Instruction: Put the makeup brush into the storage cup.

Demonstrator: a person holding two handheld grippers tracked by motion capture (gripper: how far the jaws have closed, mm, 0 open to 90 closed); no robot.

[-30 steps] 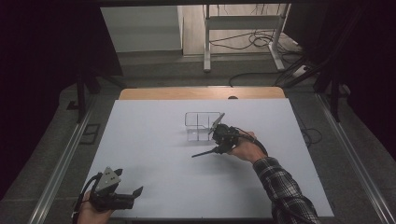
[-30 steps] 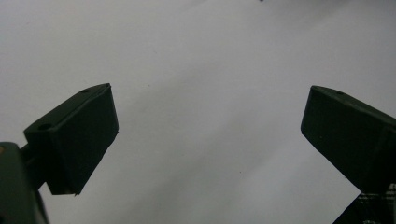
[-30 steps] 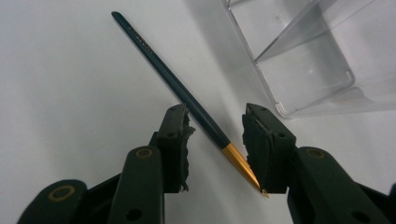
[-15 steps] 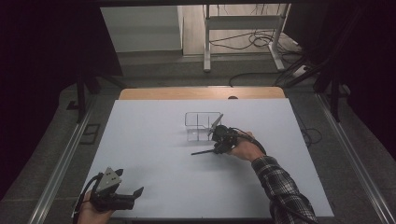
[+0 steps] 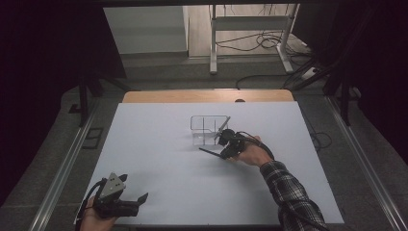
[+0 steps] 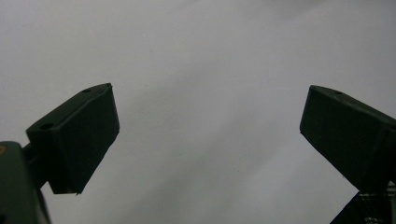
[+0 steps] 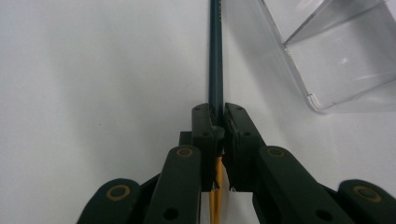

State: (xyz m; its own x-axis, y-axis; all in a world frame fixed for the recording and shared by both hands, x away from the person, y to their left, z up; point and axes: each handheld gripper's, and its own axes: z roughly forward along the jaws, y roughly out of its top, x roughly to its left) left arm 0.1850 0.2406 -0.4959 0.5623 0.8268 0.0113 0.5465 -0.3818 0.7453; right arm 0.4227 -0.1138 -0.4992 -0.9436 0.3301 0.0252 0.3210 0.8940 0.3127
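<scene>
The white table [image 5: 159, 154] lies bare on its left half and near the right edge, leaving wide room all round. One clear divided box [image 5: 208, 129] stands right of centre, towards the far side. Just near of it, the right gripper [image 7: 217, 122] has just closed and clamps one dark pencil [image 7: 215, 56], which lies beside the box wall. The left gripper [image 6: 208, 121] rests at the near left corner, jaws wide, holding nothing.

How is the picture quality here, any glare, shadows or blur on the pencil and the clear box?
High view: dim, dark at the edges, the pencil a thin dark line. Right gripper view: sharp on the right gripper clamping the pencil, small glints on the clear box. Left gripper view: the left gripper slightly soft, with a faint shadow across the table.
</scene>
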